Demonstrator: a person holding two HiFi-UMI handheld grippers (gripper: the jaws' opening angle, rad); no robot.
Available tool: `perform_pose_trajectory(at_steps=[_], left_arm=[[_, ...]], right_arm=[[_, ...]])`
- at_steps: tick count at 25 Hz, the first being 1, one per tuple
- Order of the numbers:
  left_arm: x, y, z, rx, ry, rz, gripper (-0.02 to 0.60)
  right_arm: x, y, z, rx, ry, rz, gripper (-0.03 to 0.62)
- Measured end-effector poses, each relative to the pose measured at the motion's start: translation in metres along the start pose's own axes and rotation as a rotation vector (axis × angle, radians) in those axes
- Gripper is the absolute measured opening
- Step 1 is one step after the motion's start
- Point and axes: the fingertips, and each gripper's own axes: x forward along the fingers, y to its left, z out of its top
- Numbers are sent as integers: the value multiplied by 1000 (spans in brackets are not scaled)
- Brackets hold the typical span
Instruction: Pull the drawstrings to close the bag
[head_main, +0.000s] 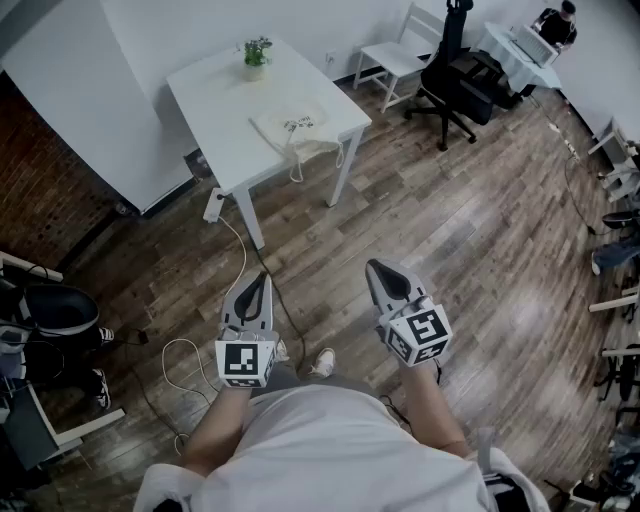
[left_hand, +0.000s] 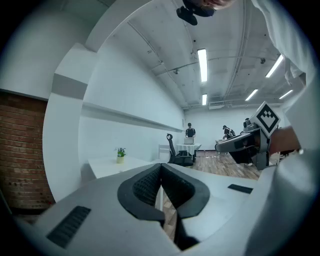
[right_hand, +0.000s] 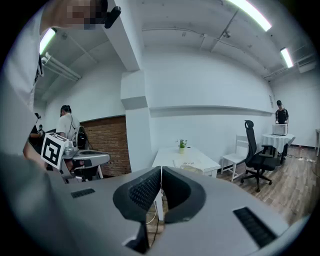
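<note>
A cream drawstring bag (head_main: 294, 127) lies on the white table (head_main: 220, 100) across the room, its strings (head_main: 297, 166) hanging over the front edge. In the right gripper view the bag (right_hand: 190, 165) shows faintly on the table (right_hand: 165, 157). My left gripper (head_main: 262, 280) and right gripper (head_main: 376, 268) are held in front of my body, far from the table, both shut with nothing between the jaws. The left gripper (left_hand: 160, 167) and right gripper (right_hand: 161, 171) point toward the table.
A small potted plant (head_main: 256, 55) stands at the table's back. A white chair (head_main: 398, 52) and a black office chair (head_main: 452, 75) stand to the right. White cables (head_main: 180, 350) trail over the wooden floor. People work at a desk (head_main: 520, 50) far right.
</note>
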Motion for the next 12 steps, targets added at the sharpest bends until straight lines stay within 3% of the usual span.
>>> perform_pose_trajectory(at_steps=[9,12], left_arm=[[18,38,-1,-24,-2,-22,17],[17,63,-4,-20,1,-30,17]], right_arm=[[44,18,-3,28,29,8,37],[59,23,2,47,14,-28,37]])
